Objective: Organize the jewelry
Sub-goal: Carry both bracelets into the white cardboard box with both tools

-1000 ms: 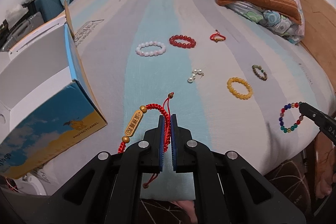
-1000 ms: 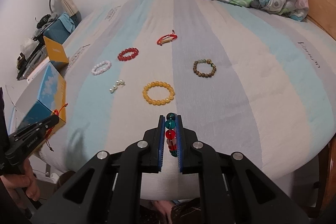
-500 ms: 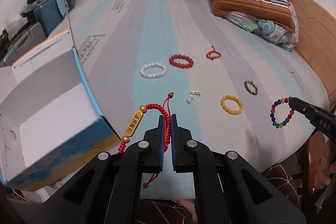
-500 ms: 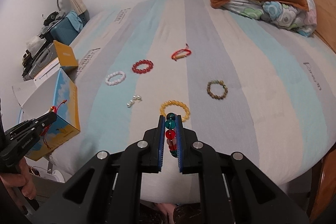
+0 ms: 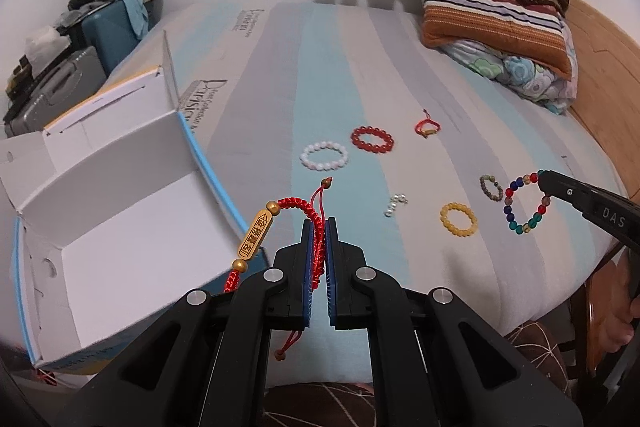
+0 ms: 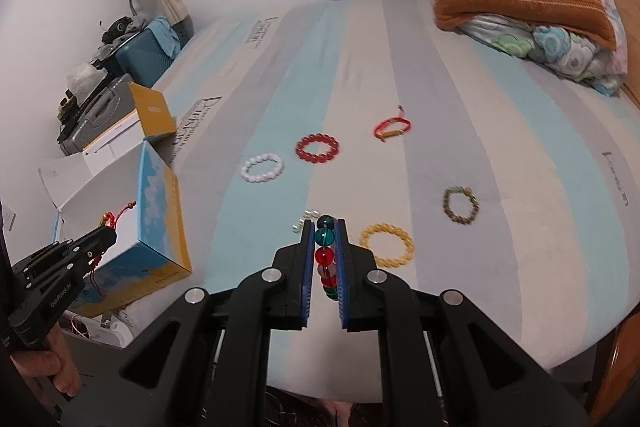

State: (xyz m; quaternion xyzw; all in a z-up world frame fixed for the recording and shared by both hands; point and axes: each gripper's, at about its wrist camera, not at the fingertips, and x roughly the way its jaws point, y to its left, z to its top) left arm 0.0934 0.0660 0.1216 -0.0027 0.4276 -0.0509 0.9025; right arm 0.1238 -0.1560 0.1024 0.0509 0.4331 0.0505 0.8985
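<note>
My left tool (image 5: pixel 319 227), clenched on the red cord bracelet (image 5: pixel 296 205), sits just right of the open box (image 5: pixel 120 227); right tool (image 6: pixel 323 229), grasping the multicoloured bead bracelet (image 6: pixel 325 247), is farther off.

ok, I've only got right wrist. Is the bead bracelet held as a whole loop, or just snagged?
Observer: The left wrist view shows the multicolour bead bracelet hanging as a full open loop from the tip of the right gripper.
Operator: And the left one? I see only a bit of red cord.
Observer: It's a red braided cord bracelet with a gold tag bearing characters, pinched in the left gripper.
Operator: Anything in the box yet?
Observer: The left wrist view looks straight into the box. It shows white walls and floor, and no jewelry that I can see.
</note>
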